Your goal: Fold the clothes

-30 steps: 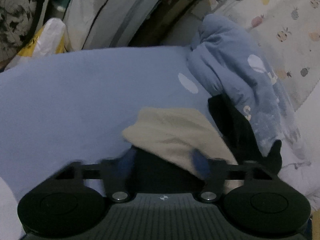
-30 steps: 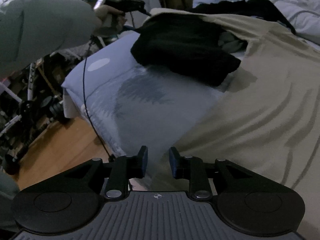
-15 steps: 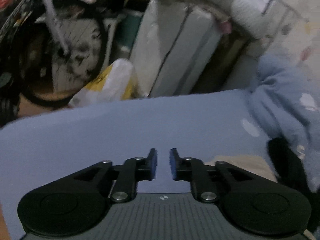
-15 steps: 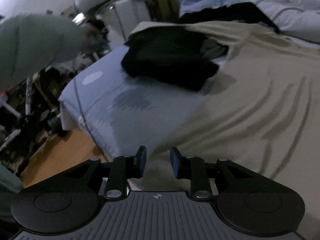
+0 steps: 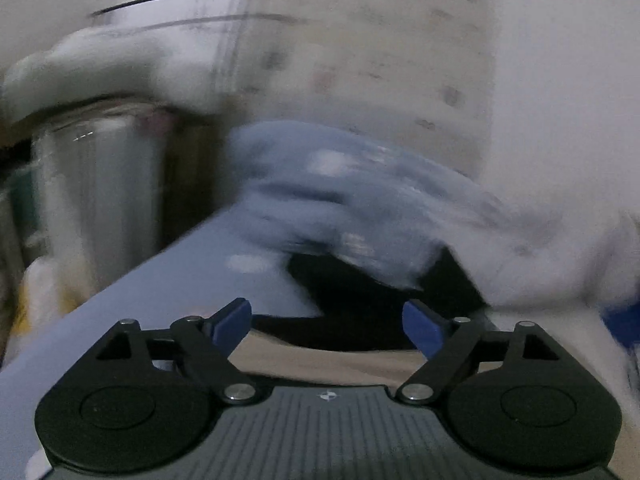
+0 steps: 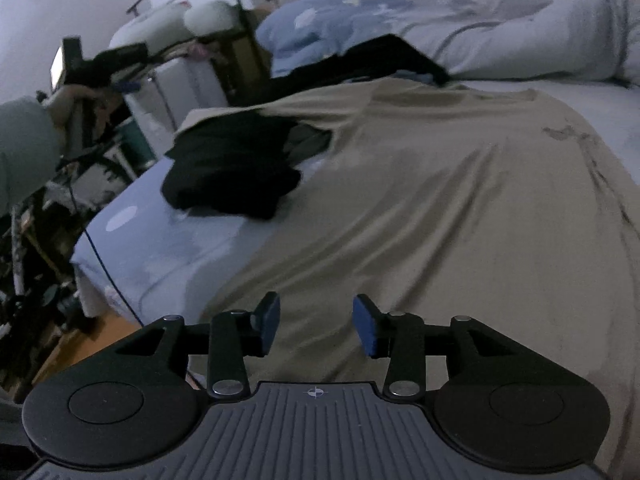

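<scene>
A beige garment (image 6: 440, 208) lies spread flat over the blue bed sheet (image 6: 160, 248). A folded black garment (image 6: 232, 168) rests on its upper left part. My right gripper (image 6: 316, 328) hovers over the beige garment's near edge, jaws opening, nothing between them. In the blurred left wrist view my left gripper (image 5: 328, 326) is high over the bed, jaws opening wide and empty, with a strip of beige garment (image 5: 328, 360) and black cloth (image 5: 360, 296) below. A hand holds the left gripper (image 6: 100, 68) at the far left of the right wrist view.
A rumpled blue duvet (image 6: 360, 16) and pale bedding (image 6: 540, 40) lie at the head of the bed. More black clothing (image 6: 380, 60) sits against the duvet. White cabinets (image 6: 188, 84) and clutter stand left of the bed, above a wooden floor (image 6: 72, 352).
The left gripper let go of the beige garment, rose and swung away from it, then opened wide. The right gripper moved along the beige garment's edge and its jaws widened.
</scene>
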Available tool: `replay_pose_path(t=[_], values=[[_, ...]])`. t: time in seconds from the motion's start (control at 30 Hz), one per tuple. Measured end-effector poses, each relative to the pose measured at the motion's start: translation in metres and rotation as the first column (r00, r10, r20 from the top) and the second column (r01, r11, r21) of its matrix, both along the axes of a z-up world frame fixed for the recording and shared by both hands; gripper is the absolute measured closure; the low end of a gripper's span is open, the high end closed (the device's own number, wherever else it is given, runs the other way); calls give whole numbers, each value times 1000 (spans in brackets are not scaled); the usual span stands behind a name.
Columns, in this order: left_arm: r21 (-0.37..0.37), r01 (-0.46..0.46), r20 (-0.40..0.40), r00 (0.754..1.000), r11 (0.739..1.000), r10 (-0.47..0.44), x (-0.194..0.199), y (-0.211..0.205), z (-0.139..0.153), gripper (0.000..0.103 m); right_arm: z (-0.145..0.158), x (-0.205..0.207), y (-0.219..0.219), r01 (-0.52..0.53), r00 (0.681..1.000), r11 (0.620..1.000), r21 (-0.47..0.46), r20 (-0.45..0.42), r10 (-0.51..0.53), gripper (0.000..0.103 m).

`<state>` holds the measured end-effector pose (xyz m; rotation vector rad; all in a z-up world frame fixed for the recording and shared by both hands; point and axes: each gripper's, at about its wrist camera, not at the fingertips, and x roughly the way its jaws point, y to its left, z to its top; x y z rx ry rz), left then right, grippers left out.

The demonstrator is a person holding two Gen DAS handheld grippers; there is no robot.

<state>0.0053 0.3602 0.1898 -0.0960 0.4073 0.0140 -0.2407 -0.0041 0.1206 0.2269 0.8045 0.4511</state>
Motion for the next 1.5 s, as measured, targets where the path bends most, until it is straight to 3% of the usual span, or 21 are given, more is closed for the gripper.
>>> replay_pose_path(t=[0.1,0.2,0.33,0.43,0.47,0.5,0.57,0.63,0.7,0.8,0.93,0.97,1.03,1.27,1.43,1.5], values=[[153,146,-68,988,977,-137,42,-59,-18,14,-2,1,-11,12,1000,1000,4,-2,-12,58],[254,221,-146,971,942,-189,90,-105,-46,15,-1,8,-21,23,1000,1000,4,2,-23,58],[346,264,-229,954,900,-192,138,-138,-90,21,3,25,-30,31,999,1000,3,12,-31,58],[413,237,-244,959,879,-144,162,-146,-117,22,8,44,-39,40,999,999,2,20,-40,58],[427,241,-267,955,872,-133,168,-149,-127,34,9,51,-43,47,999,999,4,24,-47,58],[435,263,-304,943,861,-134,171,-153,-138,61,11,58,-46,54,998,999,7,28,-54,58],[478,325,-325,928,816,-180,153,-164,-150,77,15,77,-52,70,997,997,15,43,-71,58],[512,392,-332,911,764,-245,127,-173,-159,78,22,98,-58,82,994,997,6,78,-82,58],[499,460,-346,883,734,-318,100,-175,-168,88,30,123,-62,84,989,996,7,123,-84,58],[527,520,-357,853,672,-380,67,-179,-177,88,34,163,-64,87,982,996,12,169,-88,58],[512,631,-421,776,583,-470,32,-196,-189,88,32,220,-55,84,977,996,17,194,-86,58],[515,640,-424,769,571,-479,28,-199,-190,88,30,234,-50,80,977,997,17,199,-81,57],[519,638,-408,770,569,-491,25,-200,-187,87,25,259,-38,63,976,998,9,206,-63,53],[422,522,-297,852,742,-430,40,-178,-154,85,-19,360,22,-15,990,998,-57,142,23,53],[374,463,-274,883,803,-381,31,-160,-144,85,-58,403,57,77,995,996,-43,67,-74,54],[363,447,-265,891,818,-369,27,-155,-144,85,-71,408,60,84,996,996,-38,22,-83,96]])
